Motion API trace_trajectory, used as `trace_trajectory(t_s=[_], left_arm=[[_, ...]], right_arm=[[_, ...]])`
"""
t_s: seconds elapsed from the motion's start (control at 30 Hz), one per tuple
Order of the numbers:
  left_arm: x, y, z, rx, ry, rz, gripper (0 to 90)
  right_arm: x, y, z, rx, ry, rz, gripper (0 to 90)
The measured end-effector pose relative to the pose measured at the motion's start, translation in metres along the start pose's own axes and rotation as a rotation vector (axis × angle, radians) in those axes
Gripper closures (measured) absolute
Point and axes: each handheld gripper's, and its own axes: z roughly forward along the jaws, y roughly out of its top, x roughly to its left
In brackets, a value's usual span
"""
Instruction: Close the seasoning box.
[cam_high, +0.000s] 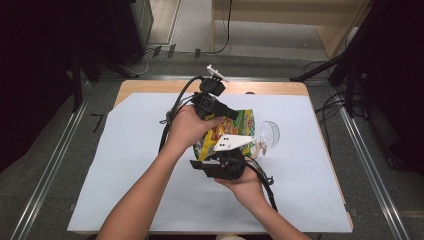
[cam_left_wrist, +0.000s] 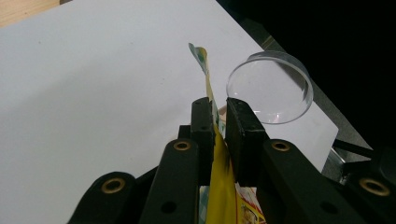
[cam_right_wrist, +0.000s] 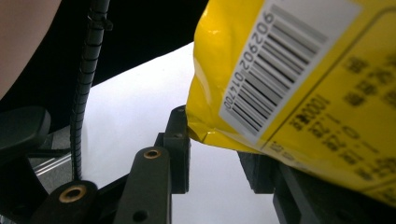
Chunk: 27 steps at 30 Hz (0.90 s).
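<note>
**Both hand-held grippers on a yellow snack bag above the table**

The left hand-held gripper (cam_left_wrist: 219, 122) is clamped on the thin edge of the yellow snack bag (cam_high: 235, 131). In the left gripper view, its two black jaws stand almost together, and the flat bag edge passes between them and rises beyond their tips. Past these jaws and a little to the right, a clear plastic cup (cam_left_wrist: 270, 87) lies on its side on the white sheet that covers the table (cam_high: 125, 180), with its round mouth turned toward this hand-held gripper.

The right hand-held gripper (cam_right_wrist: 215, 140) holds the bag from the other side. In the right gripper view, its jaws stand wider apart, and a puffed corner of the bag, with a white barcode label (cam_right_wrist: 280, 60), sits between them. The bag touches the jaw on the left of that view; the other jaw is partly hidden under the bag, so a firm grip cannot be told with certainty.

In the high view, the bag is lifted between both hand-held grippers, and the cup is just beside it.
</note>
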Motion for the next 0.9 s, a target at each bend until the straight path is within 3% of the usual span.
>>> trace_trajectory(t_s=[0.9], left_arm=[[-0.0026, 0.0036, -0.0015, -0.004, -0.003, 0.003, 82.1]], right_arm=[[-0.0003, 0.0027, -0.0031, -0.005, -0.002, -0.001, 67.7]])
